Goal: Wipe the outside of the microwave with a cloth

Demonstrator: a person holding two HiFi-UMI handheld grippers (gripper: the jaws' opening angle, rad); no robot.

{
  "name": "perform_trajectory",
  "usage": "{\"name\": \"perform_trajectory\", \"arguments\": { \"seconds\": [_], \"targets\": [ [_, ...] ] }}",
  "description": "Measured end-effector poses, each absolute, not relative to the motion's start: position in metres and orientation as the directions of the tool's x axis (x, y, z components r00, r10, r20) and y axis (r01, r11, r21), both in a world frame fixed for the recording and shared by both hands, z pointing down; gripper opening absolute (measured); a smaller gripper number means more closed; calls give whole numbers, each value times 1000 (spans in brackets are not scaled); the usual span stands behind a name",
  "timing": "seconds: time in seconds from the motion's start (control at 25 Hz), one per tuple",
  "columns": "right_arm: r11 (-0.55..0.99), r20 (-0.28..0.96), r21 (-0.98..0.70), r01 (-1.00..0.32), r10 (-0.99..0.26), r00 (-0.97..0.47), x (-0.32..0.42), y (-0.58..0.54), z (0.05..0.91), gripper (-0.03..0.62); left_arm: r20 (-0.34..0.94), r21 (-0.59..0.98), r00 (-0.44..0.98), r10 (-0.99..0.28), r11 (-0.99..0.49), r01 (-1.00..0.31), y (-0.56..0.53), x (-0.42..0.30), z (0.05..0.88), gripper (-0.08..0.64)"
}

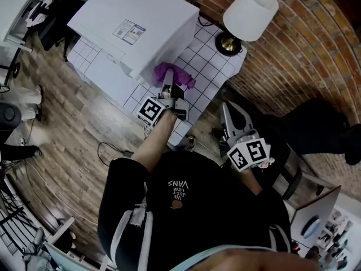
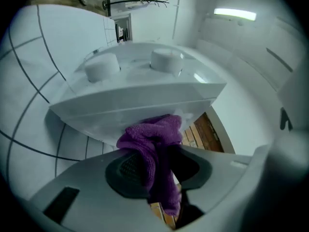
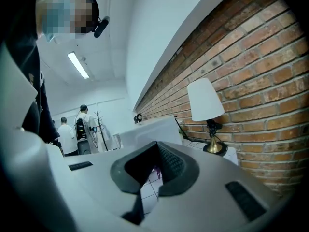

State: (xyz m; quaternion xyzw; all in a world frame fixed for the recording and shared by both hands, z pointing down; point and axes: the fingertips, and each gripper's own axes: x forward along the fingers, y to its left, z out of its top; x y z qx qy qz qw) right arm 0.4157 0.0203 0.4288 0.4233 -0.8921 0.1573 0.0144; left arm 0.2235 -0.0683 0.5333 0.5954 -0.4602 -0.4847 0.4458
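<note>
A white microwave (image 1: 135, 24) stands on a white tiled table (image 1: 211, 58). My left gripper (image 1: 171, 88) is shut on a purple cloth (image 1: 174, 74) and holds it against the microwave's lower right corner. In the left gripper view the cloth (image 2: 152, 149) bunches between the jaws and touches the microwave's edge (image 2: 140, 105), below two round white knobs (image 2: 102, 66). My right gripper (image 1: 227, 109) hangs off the table's right side, away from the microwave. Its jaws meet at the tips with nothing between them (image 3: 155, 161).
A table lamp with a white shade (image 1: 250, 11) and brass base stands at the table's back right corner, against a brick wall (image 1: 304, 44). The floor is wood (image 1: 62, 112), with a cable lying on it. Two people stand far off in the right gripper view (image 3: 82, 124).
</note>
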Motion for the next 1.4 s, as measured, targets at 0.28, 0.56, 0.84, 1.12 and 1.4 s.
{"name": "perform_trajectory", "arguments": {
  "seconds": [0.28, 0.56, 0.84, 1.12, 1.4],
  "targets": [
    [478, 207, -260, -839, -821, -532, 458, 18, 439, -3, -152, 981, 153, -976, -167, -95, -150, 268, 545, 133],
    [405, 242, -260, -877, -851, -465, 482, 12, 446, -3, -131, 980, 184, -974, -156, -123, -216, 301, 553, 133],
    [394, 240, -257, -882, -858, -454, 488, 4, 445, -3, -121, 980, 197, -973, -149, -132, -241, 318, 555, 133],
    [433, 220, -264, -862, -843, -491, 477, 3, 441, -3, -125, 980, 197, -972, -152, -130, -212, 316, 548, 133],
    [520, 192, -262, -813, -797, -572, 452, 7, 436, -3, -108, 987, 151, -983, -123, -98, -133, 290, 555, 133]
  ]
}}
